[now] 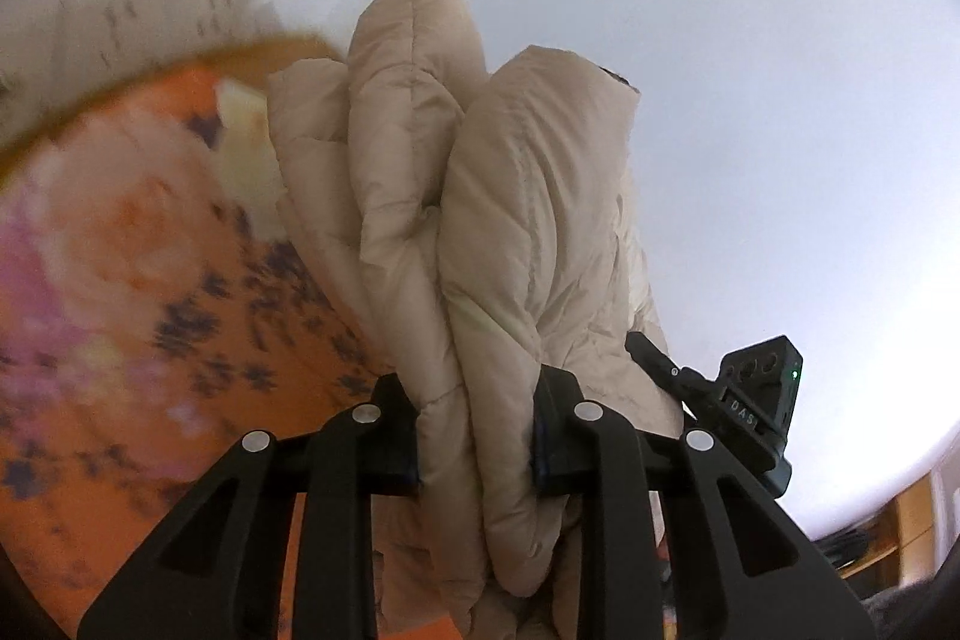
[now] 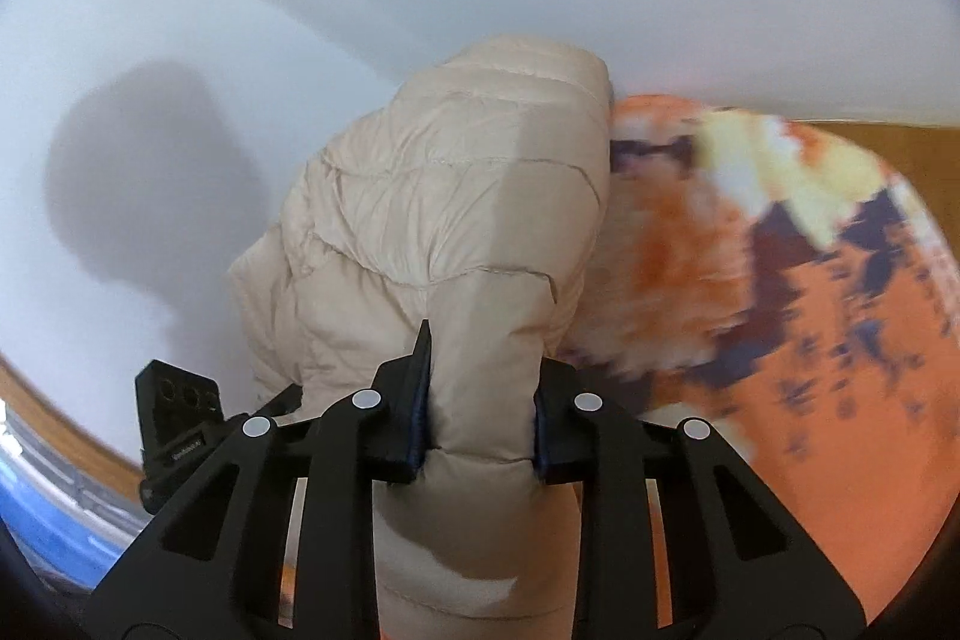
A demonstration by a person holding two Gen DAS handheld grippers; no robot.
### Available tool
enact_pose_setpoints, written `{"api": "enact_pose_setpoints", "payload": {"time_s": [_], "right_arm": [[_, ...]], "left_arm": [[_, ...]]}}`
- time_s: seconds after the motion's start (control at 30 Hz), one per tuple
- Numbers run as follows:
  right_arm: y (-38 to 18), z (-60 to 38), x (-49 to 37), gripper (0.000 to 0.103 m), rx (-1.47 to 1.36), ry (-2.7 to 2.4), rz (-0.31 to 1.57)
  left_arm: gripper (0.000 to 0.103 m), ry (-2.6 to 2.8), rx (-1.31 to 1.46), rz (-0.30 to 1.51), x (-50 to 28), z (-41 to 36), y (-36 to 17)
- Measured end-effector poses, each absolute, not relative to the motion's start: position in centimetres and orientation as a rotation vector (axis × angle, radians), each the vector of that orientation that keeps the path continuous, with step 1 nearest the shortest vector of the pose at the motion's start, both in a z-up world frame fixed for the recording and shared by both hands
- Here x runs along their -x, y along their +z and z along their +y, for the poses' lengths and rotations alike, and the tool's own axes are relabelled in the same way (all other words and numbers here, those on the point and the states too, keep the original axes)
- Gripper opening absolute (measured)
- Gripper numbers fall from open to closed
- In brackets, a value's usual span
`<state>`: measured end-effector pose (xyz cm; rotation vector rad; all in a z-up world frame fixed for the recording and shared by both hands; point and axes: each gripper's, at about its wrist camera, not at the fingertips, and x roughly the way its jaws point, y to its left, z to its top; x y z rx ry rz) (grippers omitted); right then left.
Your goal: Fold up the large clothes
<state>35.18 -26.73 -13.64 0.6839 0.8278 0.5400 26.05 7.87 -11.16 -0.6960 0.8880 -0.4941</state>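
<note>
Puffer jacket (image 1: 480, 196) pinched thick in my left tool (image 1: 477, 436) and right tool (image 2: 480, 430), above orange bedspread (image 1: 180, 310); slick bulky padding may slip out, spoiling fold.

Orange bedspread with dark blue floral print and pale pink-white patches (image 1: 198, 316) (image 2: 840, 340) covered the bed, blurred in both wrist views. Pale yellow patch (image 1: 246, 142) near far edge; own object or print, could not tell.
</note>
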Motion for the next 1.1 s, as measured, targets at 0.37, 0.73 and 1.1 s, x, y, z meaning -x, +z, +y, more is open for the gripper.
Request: {"api": "enact_pose_setpoints", "payload": {"time_s": [0.37, 0.73, 1.1], "right_arm": [[-19.4, -27.7, -37.2, 0.033, -0.732, 0.473, 0.934], [-16.1, -26.2, -37.3, 0.082, -0.665, 0.449, 0.92], [-6.0, -23.0, -34.4, 0.089, -0.372, 0.38, 0.826]], "left_arm": [[0.034, -0.399, 0.588, 0.977, -27.5, 3.9, -15.0], [0.097, -0.171, 0.447, 0.982, -29.0, 2.9, -11.8], [0.097, -0.207, 0.211, 0.78, -25.6, -1.1, -0.3]]}}
